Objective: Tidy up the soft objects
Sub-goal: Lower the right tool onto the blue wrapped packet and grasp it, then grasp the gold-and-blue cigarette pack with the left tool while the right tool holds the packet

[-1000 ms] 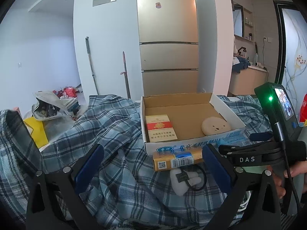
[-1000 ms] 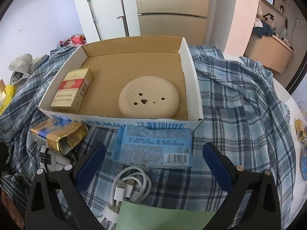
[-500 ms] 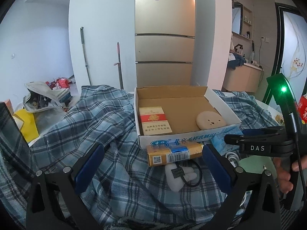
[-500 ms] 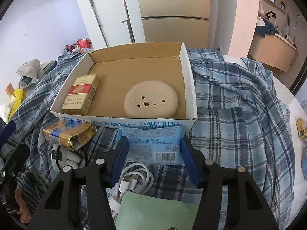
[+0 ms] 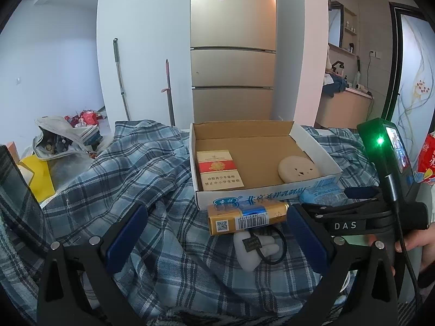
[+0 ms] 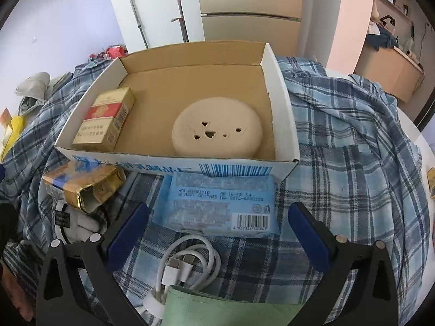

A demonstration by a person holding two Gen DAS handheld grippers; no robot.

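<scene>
An open cardboard box sits on a blue plaid cloth. Inside it lie a beige round sponge and a red and gold cigarette pack. A blue tissue pack lies in front of the box, between the open jaws of my right gripper. A gold and blue cigarette pack lies in front of the box between the jaws of my open, empty left gripper.
A white plush item with a black loop lies near the left gripper. A coiled white cable and a green pouch lie below the tissue pack. A fridge stands behind. Bags lie at the left.
My right gripper narrowed its jaws half a second ago and now stands wide open again, closer to the tissue pack. The left gripper shifted its view slightly; nothing was picked up.
</scene>
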